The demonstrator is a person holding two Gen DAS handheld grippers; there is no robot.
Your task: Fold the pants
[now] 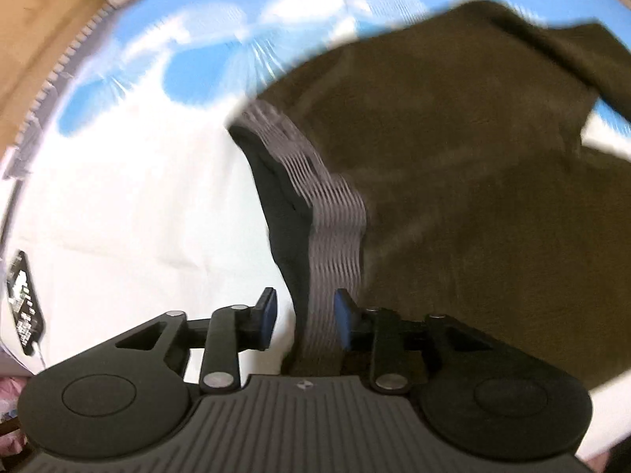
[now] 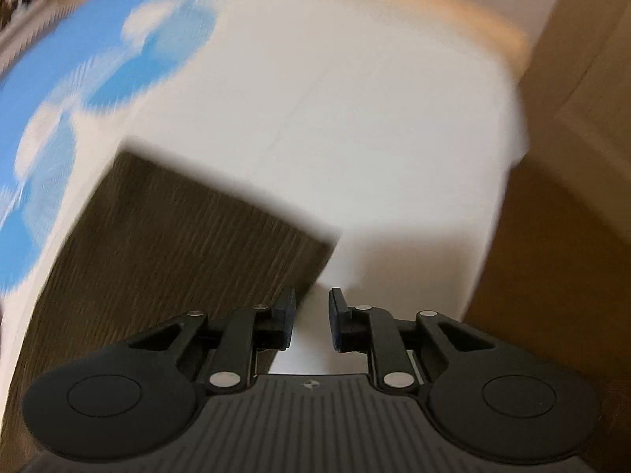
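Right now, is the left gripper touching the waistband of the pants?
Cannot tell. In the left wrist view the waistband runs between the open left gripper fingers; the right pad overlaps it, but motion blur hides any contact.

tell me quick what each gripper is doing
Left gripper: open, waistband of the pants between its fingers.
Right gripper: open, holding nothing.

The pants [image 1: 453, 181] are spread on a sheet [image 1: 130, 205] covering the counter. Their waistband [image 1: 335, 232] is placed between the parted fingers of the left tool [image 1: 303, 317]. A pant leg end [image 2: 169, 244] is seen left of the right tool [image 2: 311, 315], whose fingers are parted over the sheet.
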